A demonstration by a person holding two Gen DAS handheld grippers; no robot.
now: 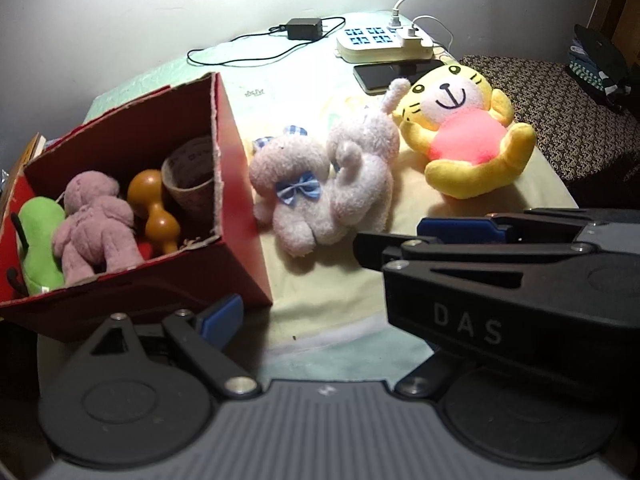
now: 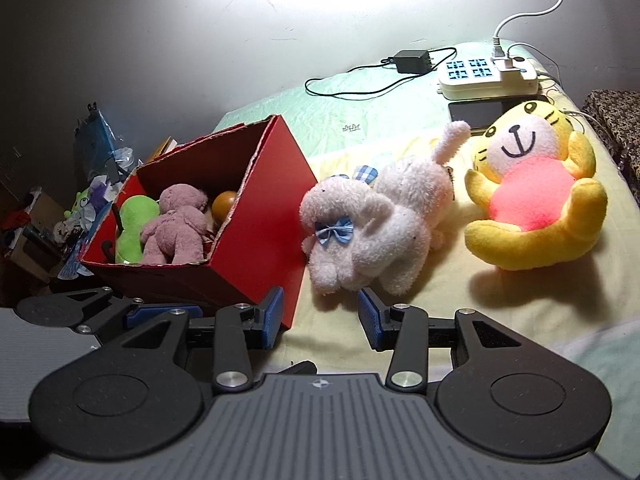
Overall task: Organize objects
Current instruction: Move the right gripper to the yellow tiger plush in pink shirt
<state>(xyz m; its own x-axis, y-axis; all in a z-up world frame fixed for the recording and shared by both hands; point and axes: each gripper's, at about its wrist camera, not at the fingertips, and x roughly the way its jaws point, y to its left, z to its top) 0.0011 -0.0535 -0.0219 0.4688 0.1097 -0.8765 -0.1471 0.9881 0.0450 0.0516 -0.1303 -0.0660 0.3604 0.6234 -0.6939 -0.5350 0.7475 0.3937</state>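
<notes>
A red cardboard box (image 1: 240, 184) stands tilted on the bed. It holds a green plush (image 1: 38, 240), a pink bear (image 1: 96, 220), an orange gourd (image 1: 154, 208) and a brown pot (image 1: 190, 184). Right of the box lies a white plush with a blue bow (image 2: 372, 232). Beyond it sits a yellow tiger plush (image 2: 532, 192) with a pink belly. My right gripper (image 2: 320, 316) is open, just short of the white plush's paws, nothing between its fingers. My left gripper (image 1: 320, 316) is open by the box's near corner. Its right finger is hidden behind the right gripper's frame.
A white power strip (image 1: 380, 40), a dark phone (image 1: 392, 74) and a black adapter (image 1: 304, 28) with its cord lie at the bed's far end. A patterned cushion (image 1: 560, 112) borders the right side. Clutter (image 2: 92, 184) is piled left of the box.
</notes>
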